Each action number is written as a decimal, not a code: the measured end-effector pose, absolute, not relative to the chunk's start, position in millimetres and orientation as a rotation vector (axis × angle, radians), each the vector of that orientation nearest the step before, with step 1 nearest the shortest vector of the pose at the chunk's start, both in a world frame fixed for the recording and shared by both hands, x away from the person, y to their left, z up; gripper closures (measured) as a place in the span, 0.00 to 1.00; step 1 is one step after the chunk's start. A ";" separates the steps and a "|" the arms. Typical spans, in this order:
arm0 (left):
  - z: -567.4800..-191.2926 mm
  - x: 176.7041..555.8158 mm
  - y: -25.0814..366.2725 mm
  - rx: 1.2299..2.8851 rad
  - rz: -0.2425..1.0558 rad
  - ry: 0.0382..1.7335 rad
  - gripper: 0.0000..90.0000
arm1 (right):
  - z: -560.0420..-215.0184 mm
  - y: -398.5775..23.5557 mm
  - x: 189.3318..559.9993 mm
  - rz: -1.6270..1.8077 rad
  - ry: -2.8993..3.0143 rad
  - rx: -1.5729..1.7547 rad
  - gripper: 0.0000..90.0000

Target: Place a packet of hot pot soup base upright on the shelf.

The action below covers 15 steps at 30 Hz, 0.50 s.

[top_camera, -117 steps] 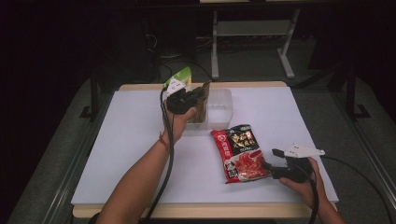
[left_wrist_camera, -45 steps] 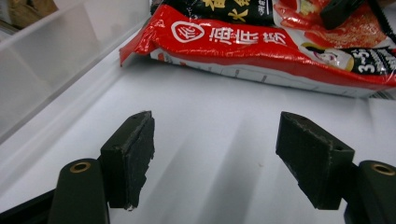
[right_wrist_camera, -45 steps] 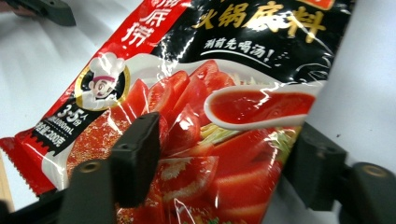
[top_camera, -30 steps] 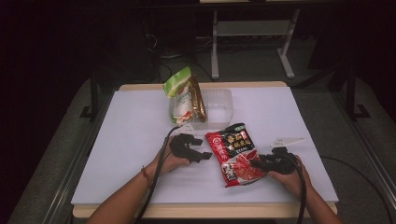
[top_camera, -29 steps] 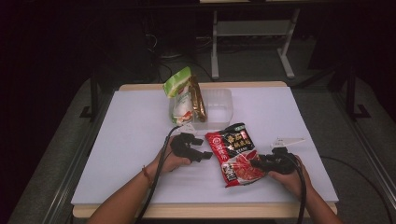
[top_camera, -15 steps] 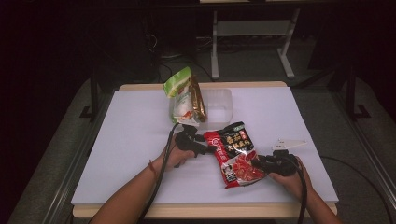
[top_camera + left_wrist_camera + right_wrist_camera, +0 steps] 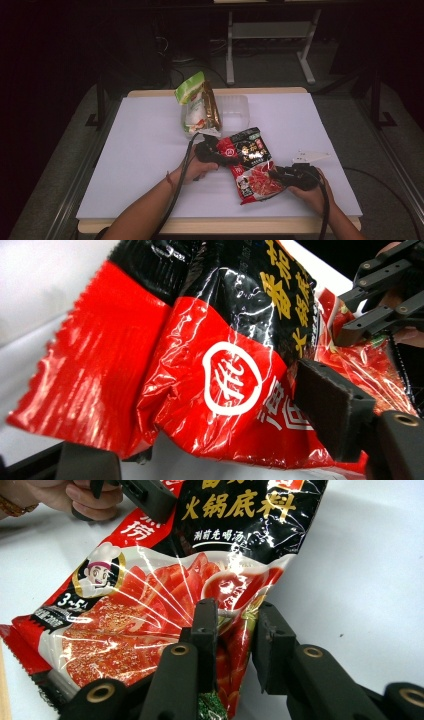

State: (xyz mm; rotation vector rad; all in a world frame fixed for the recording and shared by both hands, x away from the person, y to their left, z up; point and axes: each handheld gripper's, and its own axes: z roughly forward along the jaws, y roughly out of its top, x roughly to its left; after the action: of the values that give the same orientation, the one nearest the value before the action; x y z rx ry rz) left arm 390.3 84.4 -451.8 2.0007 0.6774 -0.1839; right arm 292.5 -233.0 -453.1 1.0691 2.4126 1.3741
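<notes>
Pouch (image 7: 252, 162), red and black, spans between both grippers above the table (image 7: 125, 150). Right gripper (image 7: 232, 630) pinches its lower edge. Left gripper (image 7: 210, 455) jaws, just closing, straddle its upper corner; contact unclear.

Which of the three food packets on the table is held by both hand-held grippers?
The red and black hotpot base packet, lying near the front edge. The green-topped packet and brown packet stand in the clear plastic tray.
</notes>
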 end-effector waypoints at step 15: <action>-406.5 365.2 104.1 1.806 -0.068 0.497 0.77 | -436.0 -236.7 282.7 1.431 2.345 0.968 0.93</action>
State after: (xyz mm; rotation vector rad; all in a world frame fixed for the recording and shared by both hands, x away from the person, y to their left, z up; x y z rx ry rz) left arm 365.2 104.1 -406.5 1.8057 0.4972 -0.0675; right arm 282.7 -236.7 -436.0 0.9683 2.3446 1.4308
